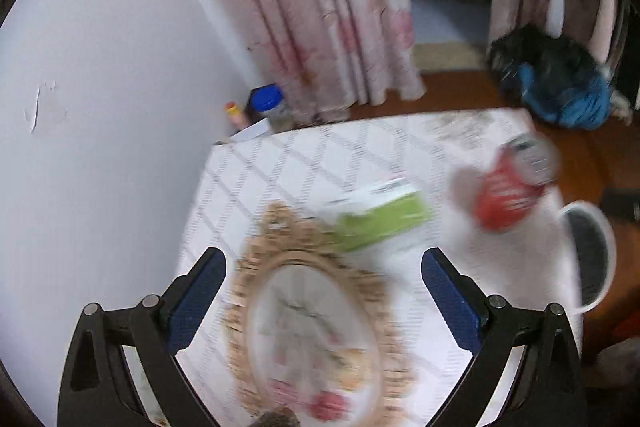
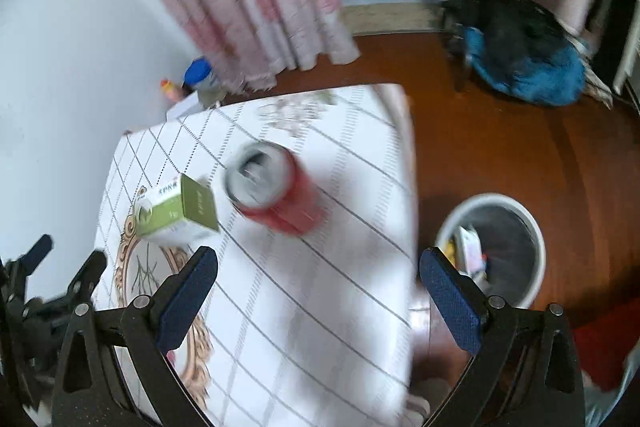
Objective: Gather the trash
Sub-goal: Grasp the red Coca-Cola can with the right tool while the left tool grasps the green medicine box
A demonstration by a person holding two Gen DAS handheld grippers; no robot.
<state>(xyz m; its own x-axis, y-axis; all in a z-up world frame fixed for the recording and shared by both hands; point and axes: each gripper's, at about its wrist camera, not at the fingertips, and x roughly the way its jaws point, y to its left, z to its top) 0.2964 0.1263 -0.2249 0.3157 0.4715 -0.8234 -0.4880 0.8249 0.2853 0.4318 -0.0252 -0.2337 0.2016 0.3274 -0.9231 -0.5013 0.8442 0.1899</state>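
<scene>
Both my grippers, left point(image 1: 322, 283) and right point(image 2: 318, 281), hang spread wide, holding nothing. Red soda can point(image 2: 276, 193) stands upright mid-table, green carton point(image 2: 178, 213) just beside it. Can looks light, thin-walled, slick: grip the sides gently. Checked tablecloth point(image 2: 320, 327) looks smooth. White bin point(image 2: 536, 267) waits on wooden floor point(image 2: 500, 147), off the table's right edge.

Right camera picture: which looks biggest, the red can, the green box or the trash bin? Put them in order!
1. Trash bin, on the floor beside the table.
2. Red can and green box look about alike; blur and nearness make ranking them unsure.
</scene>
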